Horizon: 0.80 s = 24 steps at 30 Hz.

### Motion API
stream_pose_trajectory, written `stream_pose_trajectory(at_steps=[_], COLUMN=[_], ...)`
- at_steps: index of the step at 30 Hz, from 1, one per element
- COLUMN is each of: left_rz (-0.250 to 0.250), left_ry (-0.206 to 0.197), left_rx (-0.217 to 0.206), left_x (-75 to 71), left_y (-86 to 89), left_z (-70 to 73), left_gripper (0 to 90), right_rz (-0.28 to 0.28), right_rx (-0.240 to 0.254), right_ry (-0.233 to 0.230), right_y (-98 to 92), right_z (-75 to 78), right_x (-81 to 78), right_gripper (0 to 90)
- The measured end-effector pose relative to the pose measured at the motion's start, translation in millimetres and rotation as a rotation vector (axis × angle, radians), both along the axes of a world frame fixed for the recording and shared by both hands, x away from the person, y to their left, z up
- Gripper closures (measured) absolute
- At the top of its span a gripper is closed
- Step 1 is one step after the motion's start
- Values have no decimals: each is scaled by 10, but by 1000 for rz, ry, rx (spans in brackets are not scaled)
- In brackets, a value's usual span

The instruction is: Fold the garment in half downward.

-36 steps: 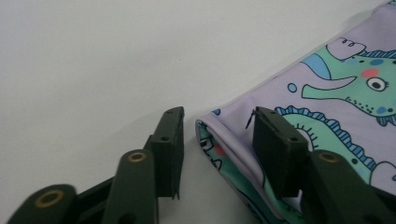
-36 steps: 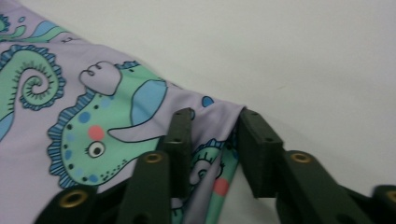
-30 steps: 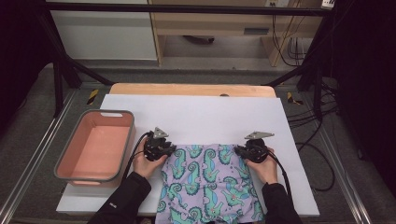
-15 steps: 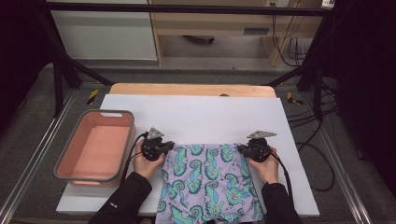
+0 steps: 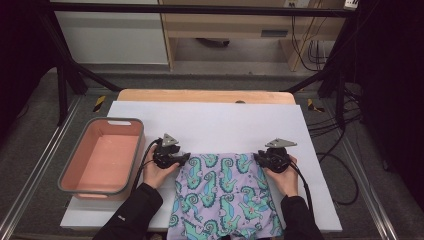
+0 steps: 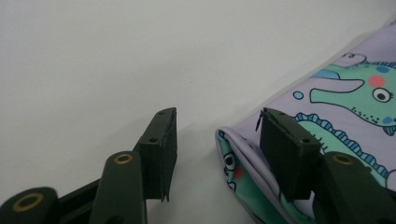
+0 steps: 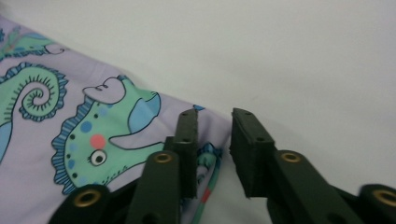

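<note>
White sheeting [image 5: 210, 120] covers the table under the high camera, a wooden strip [image 5: 200, 95] peeks out along its far edge, and dark floor and cables fringe the scene. Front and centre lies the seahorse-print cloth [image 5: 222, 197], lilac with green curls, spread flat on the near half of the sheet between the two hands. Its near end runs off the bottom of the high view, so the full length is cut away; what shows runs long from the far edge toward the person, the straight far hem lying across the table. On the left sits the pink bin [image 5: 102, 156], well apart from the cloth. Left gripper [image 5: 172, 157] is at the far left corner of the cloth, and its jaws have just been opening: from its own view they stand wide, one pad [image 6: 161, 144] over bare white, the other over the print, the folded corner [image 6: 233, 154] lying loose between them, nothing pinched. Right gripper [image 5: 267, 159] at the far right corner has just been parting too; its view shows a narrower gap, the cloth's corner [image 7: 205, 154] slipping under the left-hand pad, partly hidden behind it, released. Both forearms are cropped at the bottom edge.
</note>
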<state>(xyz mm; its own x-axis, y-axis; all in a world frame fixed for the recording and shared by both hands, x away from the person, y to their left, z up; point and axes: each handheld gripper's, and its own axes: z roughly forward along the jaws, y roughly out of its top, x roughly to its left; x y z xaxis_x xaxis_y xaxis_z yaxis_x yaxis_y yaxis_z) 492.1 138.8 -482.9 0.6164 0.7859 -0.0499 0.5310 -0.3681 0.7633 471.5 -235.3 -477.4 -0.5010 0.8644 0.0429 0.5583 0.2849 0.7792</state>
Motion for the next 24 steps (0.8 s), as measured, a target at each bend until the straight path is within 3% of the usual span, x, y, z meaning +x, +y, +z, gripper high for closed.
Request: stream_pose_trajectory(at_steps=[4, 6, 7, 9, 11, 14, 18, 23, 24], left_rz=[-33, -52, -67, -84, -91, -74, -43, 6, 10], left_ry=[-18, -12, 0, -6, 24, 6, -22, -51, -46], left_rx=[19, 19, 5, 17, -4, -17, -47, -55, -65], left_x=[-2, -22, -35, -60, -74, -64, 5, 175, 212], left_y=[-61, -74, -83, -108, -114, -85, -25, -32, -37], left_z=[-15, -6, -2, 5, 25, 61, 171, 212, 193], left_gripper=[477, 565, 643, 728, 840, 860, 864, 861, 856], right_rz=[15, 30, 32, 47, 64, 78, 72, -5, -14], right_rx=[9, 8, -2, 5, 17, 16, 32, 28, 9], right_ry=[6, 33, 24, 40, 59, 90, 42, -31, -38], right_y=[31, 56, 66, 66, 59, 48, 50, 69, 70], right_z=[-49, -83, -87, -71, -61, 1, 98, 79, 57], right_x=[33, 46, 38, 28, 26, 48, 121, 295, 332], right_gripper=[539, 544, 566, 698, 836, 863, 868, 866, 862])
